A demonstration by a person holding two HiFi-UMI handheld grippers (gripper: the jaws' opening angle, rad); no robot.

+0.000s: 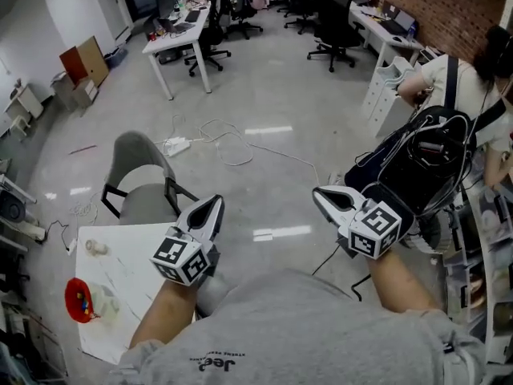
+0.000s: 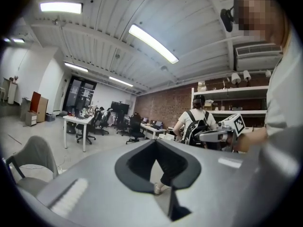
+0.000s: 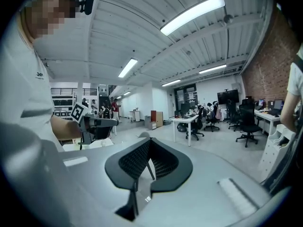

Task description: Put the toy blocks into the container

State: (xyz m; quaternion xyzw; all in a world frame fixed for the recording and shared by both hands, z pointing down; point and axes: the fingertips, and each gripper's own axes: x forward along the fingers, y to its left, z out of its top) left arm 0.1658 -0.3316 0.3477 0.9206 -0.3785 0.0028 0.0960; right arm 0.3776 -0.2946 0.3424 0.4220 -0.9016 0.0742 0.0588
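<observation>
1. Left gripper [image 1: 215,204]: we hold it raised over the floor, beyond the desk's far edge. Its fingers [image 2: 142,183] are closed together with nothing between them.
2. Right gripper [image 1: 320,193]: we hold it at about the same height, well apart from the left one and also over the floor. Its fingers [image 3: 161,186] are likewise closed on nothing.
3. Desk [image 1: 140,267]: white, at our lower left, below and to the left of the left gripper.
4. Container [image 1: 69,301]: red and round, standing near the desk's left edge, well apart from both grippers.
5. Toy blocks [image 1: 80,298]: small coloured pieces lying inside the container. They are too small for us to count.
6. Chair [image 1: 138,159]: grey, just behind the desk.
7. Person with backpack [image 1: 421,163]: at the right, beside shelving, back turned to us.
</observation>
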